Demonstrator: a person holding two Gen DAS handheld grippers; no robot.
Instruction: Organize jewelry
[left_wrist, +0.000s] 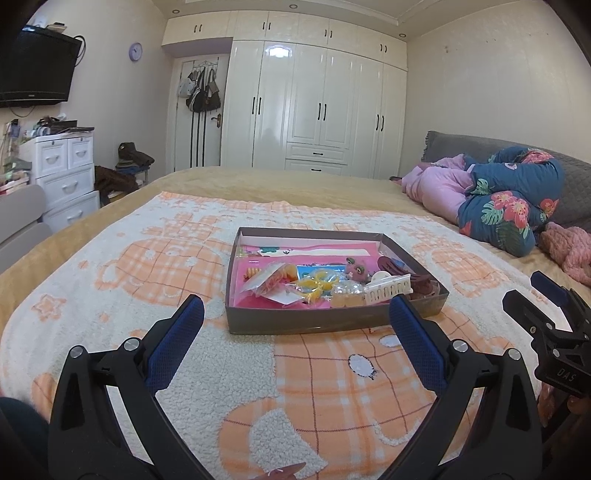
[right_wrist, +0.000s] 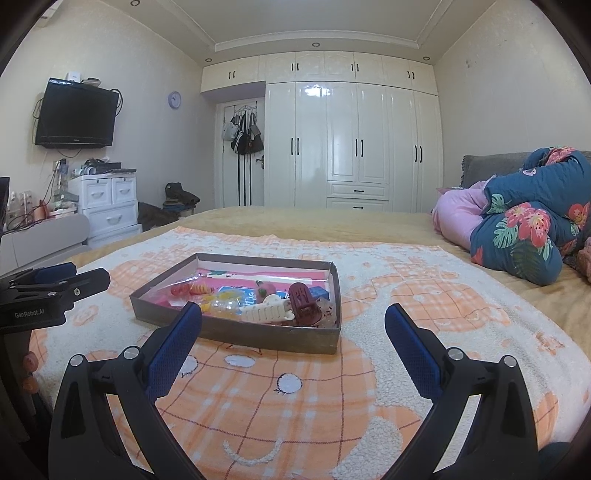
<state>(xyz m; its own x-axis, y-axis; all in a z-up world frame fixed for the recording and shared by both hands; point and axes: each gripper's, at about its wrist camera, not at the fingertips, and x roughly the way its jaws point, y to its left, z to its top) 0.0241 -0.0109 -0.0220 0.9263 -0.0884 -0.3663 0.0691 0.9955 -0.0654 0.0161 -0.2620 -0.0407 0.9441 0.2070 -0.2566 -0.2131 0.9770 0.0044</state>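
Both tongs hung released over the bed, with the jewelry box lying just beyond their tips.

The left gripper (left_wrist: 295, 310) stood spread wide with nothing between its blue pads (left_wrist: 177, 343), and the right gripper (right_wrist: 293, 317) was spread just the same, also bare. The shallow brown box (left_wrist: 317, 324) sat flat on the orange-and-white blanket (left_wrist: 332, 387), near the middle of the bed. Inside it, on a pink lining, lay a jumble: a white claw clip (right_wrist: 267, 312) at the near side, a dark red clip (right_wrist: 303, 301) just right of it, yellow pieces (left_wrist: 319, 282) and small clear bags (left_wrist: 271, 282) further left. A floral quilt (right_wrist: 528, 229) lay bundled far right, white wardrobes (left_wrist: 317, 107) behind.
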